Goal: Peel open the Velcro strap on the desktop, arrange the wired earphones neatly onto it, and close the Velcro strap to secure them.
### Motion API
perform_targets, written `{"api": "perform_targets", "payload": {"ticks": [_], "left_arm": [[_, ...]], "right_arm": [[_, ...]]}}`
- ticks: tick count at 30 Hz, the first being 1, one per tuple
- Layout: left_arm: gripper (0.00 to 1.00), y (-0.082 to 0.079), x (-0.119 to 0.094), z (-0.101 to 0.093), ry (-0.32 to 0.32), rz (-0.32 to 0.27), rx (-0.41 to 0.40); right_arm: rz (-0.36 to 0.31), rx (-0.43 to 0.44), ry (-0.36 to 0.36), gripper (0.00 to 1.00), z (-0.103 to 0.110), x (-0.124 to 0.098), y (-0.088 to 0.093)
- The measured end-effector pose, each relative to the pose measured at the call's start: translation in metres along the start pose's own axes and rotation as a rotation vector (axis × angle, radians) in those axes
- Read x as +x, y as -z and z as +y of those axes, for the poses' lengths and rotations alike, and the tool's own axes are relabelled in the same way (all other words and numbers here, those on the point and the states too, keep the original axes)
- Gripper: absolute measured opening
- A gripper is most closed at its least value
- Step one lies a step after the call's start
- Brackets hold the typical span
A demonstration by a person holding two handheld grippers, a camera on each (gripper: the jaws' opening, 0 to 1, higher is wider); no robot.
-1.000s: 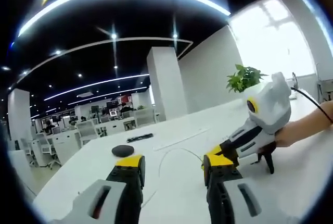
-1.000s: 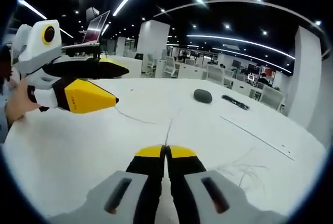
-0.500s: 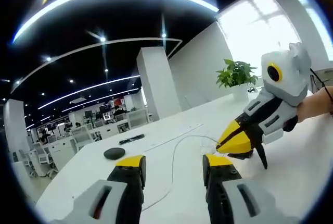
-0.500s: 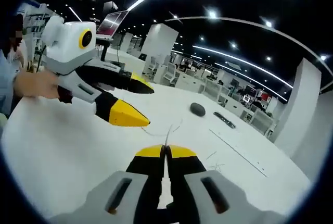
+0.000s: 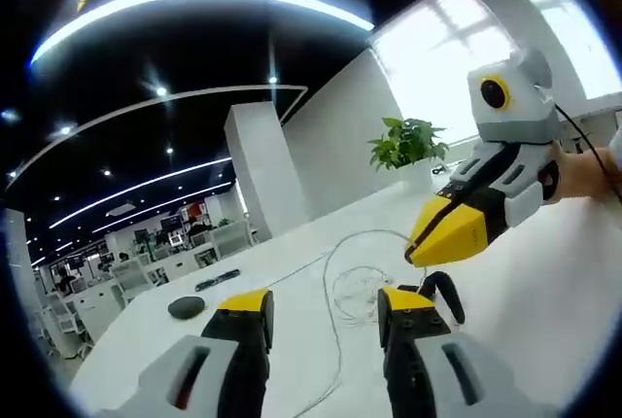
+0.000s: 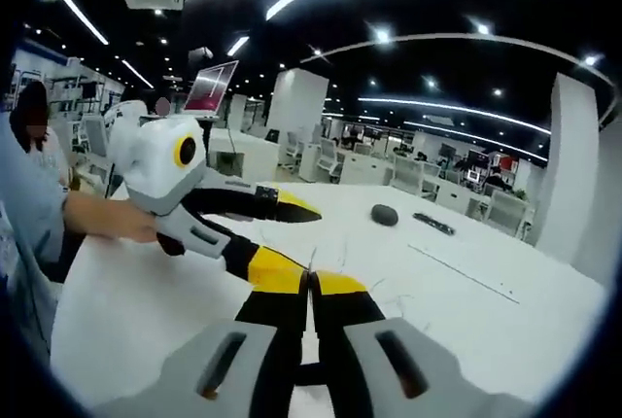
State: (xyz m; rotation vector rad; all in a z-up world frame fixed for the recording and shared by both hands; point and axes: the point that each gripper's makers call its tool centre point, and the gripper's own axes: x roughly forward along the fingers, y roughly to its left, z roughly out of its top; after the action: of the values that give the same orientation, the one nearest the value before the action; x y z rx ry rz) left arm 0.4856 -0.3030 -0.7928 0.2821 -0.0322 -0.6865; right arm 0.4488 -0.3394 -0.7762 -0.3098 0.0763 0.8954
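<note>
Far left in the left gripper view, on the white desk (image 5: 544, 321): a dark rounded object (image 5: 186, 307) and, just beyond it, a flat black strip (image 5: 218, 280) — possibly the Velcro strap, though too small to tell. Nearer the centre, the left gripper (image 5: 323, 307), jaws spread wide with bare desk between the yellow tips, nothing held. Between and just past those tips, the wired earphones (image 5: 355, 282): thin white cable in loose loops on the desk, one strand trailing down between the jaws toward the bottom edge. To the right, the right gripper (image 5: 428, 261) coming in tilted, yellow tip down over the cable loops, a black finger curling just below it beside the left gripper's right-hand jaw; a hand (image 5: 593, 170) on its white body. Behind, a potted plant (image 5: 406, 143) by the bright window. In the right gripper view, at left, a person's sleeve (image 6: 24, 204) and hand (image 6: 121, 222) on the left gripper (image 6: 287, 243), jaws apart, lower yellow tip almost touching the view's own left jaw. Centre bottom, the right gripper (image 6: 311, 287) with jaws pressed together — a thin white cable (image 6: 312, 255) rising from between the tips, seemingly pinched. Right of that, the same dark rounded object (image 6: 385, 214) and black strip (image 6: 433, 225) farther out on the desk.
</note>
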Motion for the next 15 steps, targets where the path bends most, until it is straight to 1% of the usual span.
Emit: {"api": "perform_targets", "payload": {"ticks": [4,7,10,13,15], "left_arm": [[0.41,-0.001,0.002,-0.008,0.024,-0.018,0.005],[0.41,-0.001,0.003,-0.012,0.036,-0.026,-0.003],[0.38,-0.001,0.004,-0.013,0.036,-0.033,0.001],[0.34,-0.003,0.004,-0.014,0.038,-0.048,-0.002],[0.34,-0.005,0.005,-0.015,0.04,-0.058,-0.005]], "right_arm": [[-0.029,0.019,-0.025,0.04,0.007,-0.005,-0.004],[-0.049,0.046,-0.045,0.04,0.01,-0.007,-0.005],[-0.054,0.082,-0.066,0.04,0.013,-0.008,-0.003],[-0.053,0.095,-0.077,0.04,0.015,-0.01,-0.001],[-0.056,0.098,-0.087,0.04,0.016,-0.011,-0.001]]}}
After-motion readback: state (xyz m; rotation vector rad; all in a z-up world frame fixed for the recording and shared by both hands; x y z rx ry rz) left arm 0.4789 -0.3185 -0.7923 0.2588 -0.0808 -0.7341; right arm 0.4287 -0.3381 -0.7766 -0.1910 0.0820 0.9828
